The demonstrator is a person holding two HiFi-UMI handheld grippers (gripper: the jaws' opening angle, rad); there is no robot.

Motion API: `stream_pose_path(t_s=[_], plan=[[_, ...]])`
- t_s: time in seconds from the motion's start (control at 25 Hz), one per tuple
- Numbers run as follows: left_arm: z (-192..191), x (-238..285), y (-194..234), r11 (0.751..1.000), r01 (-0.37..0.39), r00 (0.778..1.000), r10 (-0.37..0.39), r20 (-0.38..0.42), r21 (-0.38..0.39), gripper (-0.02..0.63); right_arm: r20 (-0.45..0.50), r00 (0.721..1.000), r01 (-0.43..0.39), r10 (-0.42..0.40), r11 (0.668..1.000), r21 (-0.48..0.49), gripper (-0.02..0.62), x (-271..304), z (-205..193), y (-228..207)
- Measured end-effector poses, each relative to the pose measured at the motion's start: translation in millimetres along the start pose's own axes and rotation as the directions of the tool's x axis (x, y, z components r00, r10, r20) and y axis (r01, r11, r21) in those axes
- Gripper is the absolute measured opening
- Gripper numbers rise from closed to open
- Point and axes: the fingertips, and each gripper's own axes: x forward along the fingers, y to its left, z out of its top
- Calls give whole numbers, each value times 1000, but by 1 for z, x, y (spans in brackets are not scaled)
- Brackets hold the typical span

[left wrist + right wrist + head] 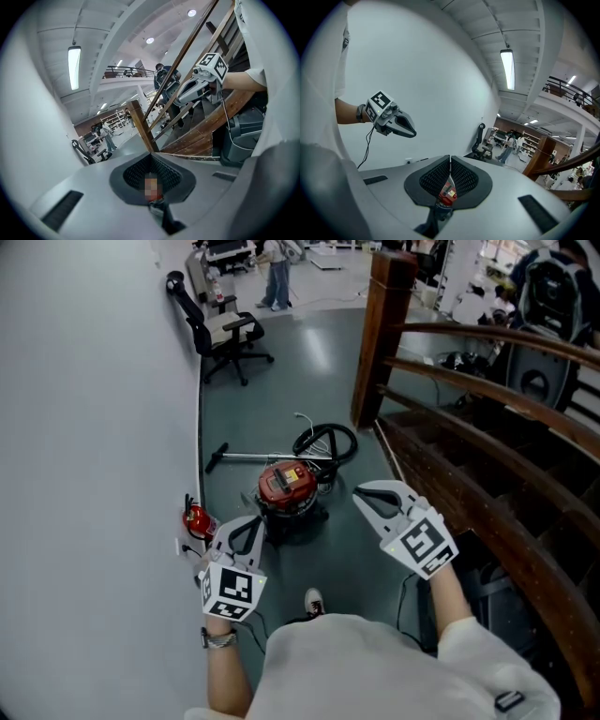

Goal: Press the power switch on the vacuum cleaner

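A red and black canister vacuum cleaner [286, 486] stands on the grey-green floor ahead of me, its black hose [325, 442] coiled behind it and its metal wand [262, 457] lying to the left. My left gripper [255, 519] is held in the air just left of the canister, jaws shut and empty. My right gripper [361, 491] hovers to the right of it, also shut on nothing. In the right gripper view the vacuum cleaner [446, 193] shows through the gap below the closed pads [461, 176], and the left gripper [412, 133] is at the left.
A white wall runs along the left, with a red fire extinguisher [195, 519] at its foot. A dark wooden stair rail [469, 399] and its post [380, 334] close off the right. An office chair [225, 334] and a standing person [277, 273] are further back.
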Motion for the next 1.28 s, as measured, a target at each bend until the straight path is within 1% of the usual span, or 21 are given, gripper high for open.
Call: stream_pose_path(t_s=[0.48, 0.72, 1.08, 1.28], plan=[[-8, 31, 46, 1000, 21, 1000, -21, 4, 9, -2, -5, 1000, 4, -4, 1000, -3, 30, 53, 11, -22], [-17, 43, 60, 1000, 24, 1000, -24, 0, -4, -2, -7, 1000, 3, -3, 1000, -4, 30, 72, 13, -25], [-34, 61, 76, 999, 19, 999, -21, -26, -49, -2, -37, 999, -14, 14, 1000, 11, 29, 92, -3, -32], [-36, 76, 89, 998, -8, 999, 6, -36, -56, -2, -24, 999, -35, 35, 999, 14, 30, 111, -11, -47]])
